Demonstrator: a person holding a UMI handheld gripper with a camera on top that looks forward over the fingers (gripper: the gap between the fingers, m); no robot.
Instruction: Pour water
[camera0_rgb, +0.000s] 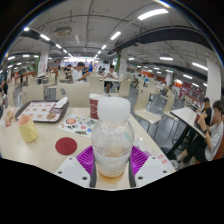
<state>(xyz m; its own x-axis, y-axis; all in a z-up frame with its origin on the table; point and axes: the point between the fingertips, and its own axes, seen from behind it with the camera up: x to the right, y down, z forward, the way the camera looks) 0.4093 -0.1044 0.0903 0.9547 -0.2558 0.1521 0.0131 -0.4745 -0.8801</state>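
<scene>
A clear plastic bottle (112, 140) with a white cap, holding pale liquid, stands upright between my fingers. My gripper (112, 160) is shut on it: both purple pads (86, 158) press against its sides. The bottle is held over the near edge of a pale table (40, 148). A red paper cup (95, 105) stands just beyond the bottle, mostly hidden behind its cap. A clear cup of yellowish drink (28, 128) stands on the table to the left.
A round red coaster (66, 146) lies left of the bottle. A tray with food (42, 110) sits at the far left, a printed paper (78, 125) in the middle. Chairs and tables (150, 110) stand to the right; people sit at the far right (205, 135).
</scene>
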